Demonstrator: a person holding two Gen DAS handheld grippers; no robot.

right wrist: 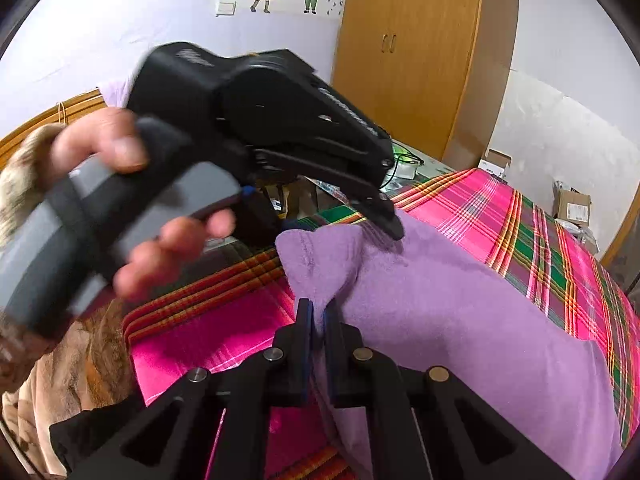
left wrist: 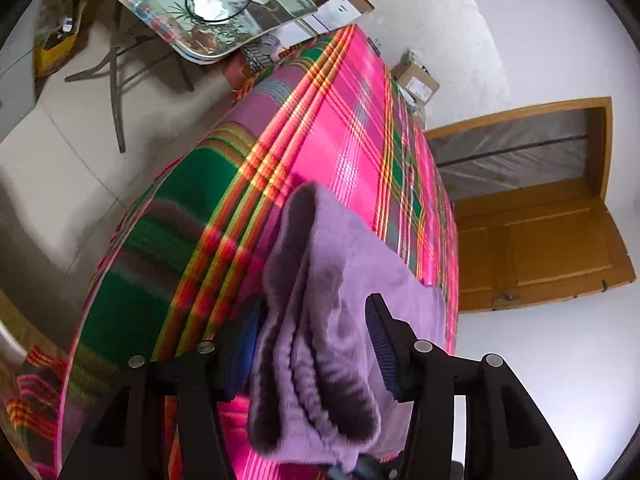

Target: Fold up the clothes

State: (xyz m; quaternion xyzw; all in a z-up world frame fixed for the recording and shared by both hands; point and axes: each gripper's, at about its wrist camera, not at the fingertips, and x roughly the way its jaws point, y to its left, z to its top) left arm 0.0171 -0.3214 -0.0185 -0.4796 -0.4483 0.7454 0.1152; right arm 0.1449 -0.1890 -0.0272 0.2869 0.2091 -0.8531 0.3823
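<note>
While spread wide, left tongs [left wrist: 310, 344] straddling a bunched fold of purple garment [left wrist: 320, 320] without pinching; right tongs [right wrist: 316, 328] clamped on its near corner, remainder of cloth trailing rightward across the plaid bed [right wrist: 560, 240]

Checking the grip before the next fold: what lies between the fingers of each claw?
Purple cloth in both. The right wrist view shows the right claw pinching a fold; the left wrist view shows bunched cloth in the left claw, which stands open.
</note>
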